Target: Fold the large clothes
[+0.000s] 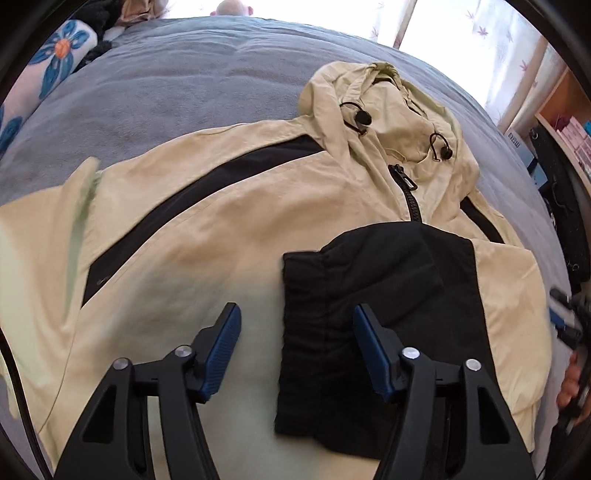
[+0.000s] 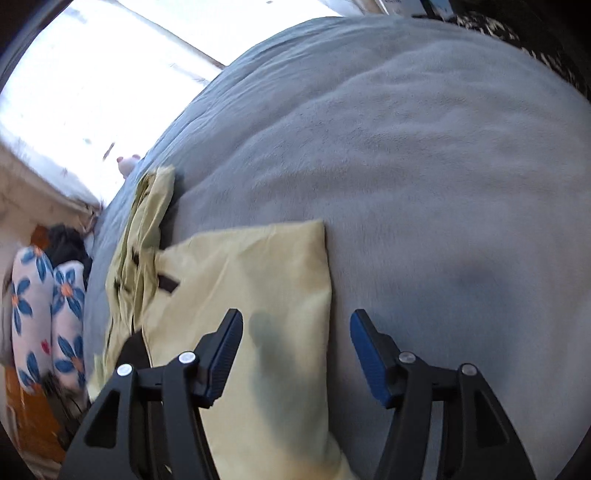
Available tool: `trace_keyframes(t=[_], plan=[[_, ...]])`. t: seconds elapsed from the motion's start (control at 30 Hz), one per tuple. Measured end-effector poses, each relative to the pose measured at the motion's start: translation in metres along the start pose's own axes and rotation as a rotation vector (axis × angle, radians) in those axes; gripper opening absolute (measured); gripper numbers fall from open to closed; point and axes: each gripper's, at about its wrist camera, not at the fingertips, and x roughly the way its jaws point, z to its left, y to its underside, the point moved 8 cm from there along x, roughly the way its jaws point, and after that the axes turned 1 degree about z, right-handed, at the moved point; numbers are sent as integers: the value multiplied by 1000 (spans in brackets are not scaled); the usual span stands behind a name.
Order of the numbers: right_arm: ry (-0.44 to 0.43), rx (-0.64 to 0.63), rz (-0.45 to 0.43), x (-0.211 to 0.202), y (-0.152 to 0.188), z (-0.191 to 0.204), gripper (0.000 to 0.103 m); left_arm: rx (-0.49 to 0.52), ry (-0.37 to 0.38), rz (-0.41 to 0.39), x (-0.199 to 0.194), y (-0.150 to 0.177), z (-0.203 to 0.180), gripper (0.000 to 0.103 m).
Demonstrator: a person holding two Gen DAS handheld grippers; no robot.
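A pale yellow hooded jacket (image 1: 236,221) with black stripes and a black zip lies flat on the grey bed cover (image 1: 177,85). Its hood (image 1: 384,110) points to the far right. A black sleeve (image 1: 369,295) is folded across the jacket's front. My left gripper (image 1: 297,325) is open above the jacket, its right finger over the black sleeve. My right gripper (image 2: 295,328) is open and empty above the edge of the jacket's yellow side (image 2: 258,280), where it meets the bed cover (image 2: 424,177).
Flower-print pillows (image 1: 62,51) lie at the bed's far left and also show in the right wrist view (image 2: 44,306). A shelf with boxes (image 1: 569,125) stands at the right. Bright curtained windows (image 1: 461,29) lie beyond the bed.
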Motion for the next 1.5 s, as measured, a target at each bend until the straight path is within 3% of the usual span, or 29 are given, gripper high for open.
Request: trace_keyframes(t=[0.13, 0.2, 0.27, 0.33, 0.47, 0.63, 0.7, 0.77, 0.8, 0.93, 1.03, 1.17, 1.33, 1.43, 1.5], plan=[[17, 13, 44, 27, -11, -1, 54, 42, -4, -1, 9, -6, -13, 39], [13, -48, 85, 36, -9, 8, 3, 66, -36, -3, 12, -8, -17, 37], [88, -152, 33, 30, -13, 18, 2, 91, -69, -25, 12, -10, -20, 30], [140, -214, -58, 16, -20, 18, 1, 97, -76, -53, 11, -12, -19, 29], [237, -280, -5, 36, -13, 8, 2, 109, -96, -66, 16, -9, -19, 29], [336, -262, -97, 2, -15, 20, 9, 178, -141, -122, -7, -9, -23, 29], [340, -288, -166, -17, -9, 34, 23, 182, -169, -166, -23, -12, -19, 29], [316, -323, -201, -30, 7, 51, 43, 151, -156, -199, -41, -15, -14, 29], [299, -336, -206, -34, 16, 58, 47, 124, -140, -207, -49, -15, -13, 29], [201, -391, -97, -23, 66, 93, 47, 60, -69, -150, -62, -3, -26, 29], [122, -426, -5, -4, 109, 121, 47, 83, -7, -110, -56, 16, -57, 30], [146, -532, 51, 15, 151, 145, 47, 148, 29, -59, -34, 46, -98, 35], [260, -532, 49, 13, 155, 107, 47, 161, -96, -13, -2, 62, -90, 38], [387, -509, -16, -4, 131, 63, 46, 135, -91, -30, -4, 60, -71, 38], [422, -471, -38, -16, 118, 39, 46, 135, -83, -32, -7, 61, -61, 37]])
